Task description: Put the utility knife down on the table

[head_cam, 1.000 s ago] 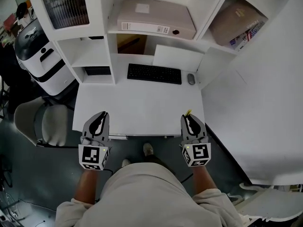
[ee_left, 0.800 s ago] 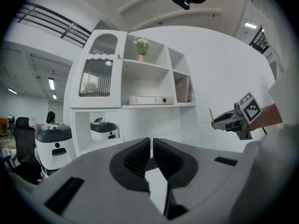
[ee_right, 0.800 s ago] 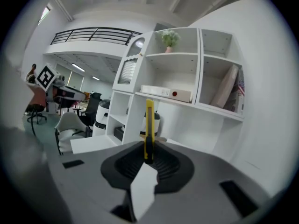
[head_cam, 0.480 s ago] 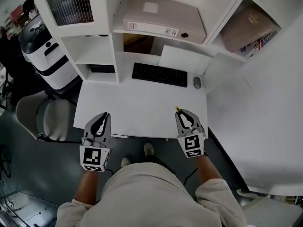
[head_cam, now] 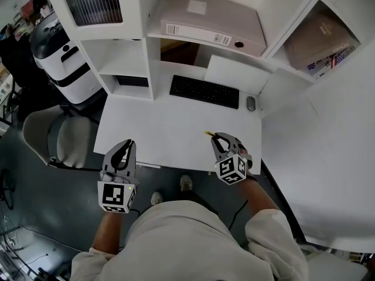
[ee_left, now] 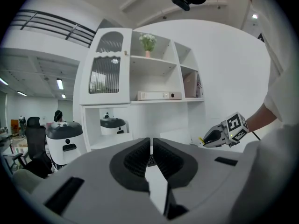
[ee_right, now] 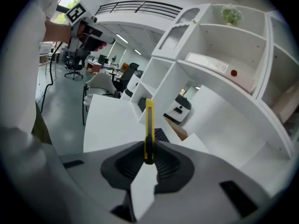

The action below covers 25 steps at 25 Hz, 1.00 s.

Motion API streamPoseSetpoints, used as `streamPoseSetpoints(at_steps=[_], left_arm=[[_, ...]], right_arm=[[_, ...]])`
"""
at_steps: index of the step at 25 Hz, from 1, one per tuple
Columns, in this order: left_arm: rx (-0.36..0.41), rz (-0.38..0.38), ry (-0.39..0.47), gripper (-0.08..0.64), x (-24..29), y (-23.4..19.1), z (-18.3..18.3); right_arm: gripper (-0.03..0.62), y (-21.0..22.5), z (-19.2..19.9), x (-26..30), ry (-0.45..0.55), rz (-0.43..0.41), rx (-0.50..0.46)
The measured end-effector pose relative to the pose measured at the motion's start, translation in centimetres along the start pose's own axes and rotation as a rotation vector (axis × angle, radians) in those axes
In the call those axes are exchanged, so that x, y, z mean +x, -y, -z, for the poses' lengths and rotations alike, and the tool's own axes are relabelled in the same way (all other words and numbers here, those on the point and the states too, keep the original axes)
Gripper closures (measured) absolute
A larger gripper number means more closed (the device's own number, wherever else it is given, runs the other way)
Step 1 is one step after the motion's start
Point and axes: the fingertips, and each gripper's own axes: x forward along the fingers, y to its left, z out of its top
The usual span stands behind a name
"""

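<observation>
The yellow utility knife (ee_right: 149, 125) stands on edge between the pads of my right gripper (ee_right: 148, 155), which is shut on its dark rear end. From the head view its yellow tip (head_cam: 208, 133) sticks out past the right gripper (head_cam: 219, 140), low over the front right part of the white table (head_cam: 158, 127) and pointing left and away. I cannot tell whether it touches the tabletop. My left gripper (head_cam: 123, 148) hovers off the table's front left corner, shut on nothing, its pads (ee_left: 140, 155) nearly meeting. The left gripper view shows the right gripper (ee_left: 206, 138) at right.
At the back of the table lie a black keyboard (head_cam: 204, 91) and a mouse (head_cam: 251, 103), under white shelves with a binder (head_cam: 211, 21). A grey chair (head_cam: 53, 139) and a white machine (head_cam: 64, 57) stand to the left. A white wall rises on the right.
My right gripper has come down and to the left over the table's front edge, rolling so the knife points left. The left gripper has hardly moved.
</observation>
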Motion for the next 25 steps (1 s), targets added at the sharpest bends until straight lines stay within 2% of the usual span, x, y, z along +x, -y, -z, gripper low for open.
streamPoseSetpoints(at_steps=[14,25], left_arm=[[-0.005,-0.074,-0.044,0.540,-0.7,-1.3,1.1],[-0.008,-0.127,-0.082,0.540,-1.3,-1.9,2.0]], right_arm=[[0.529,-3.8,4.4,7.2,-0.123,-0.198,-0.161],[0.531,-6.8,8.2,11.3,-0.207,-0.327,-0.226]])
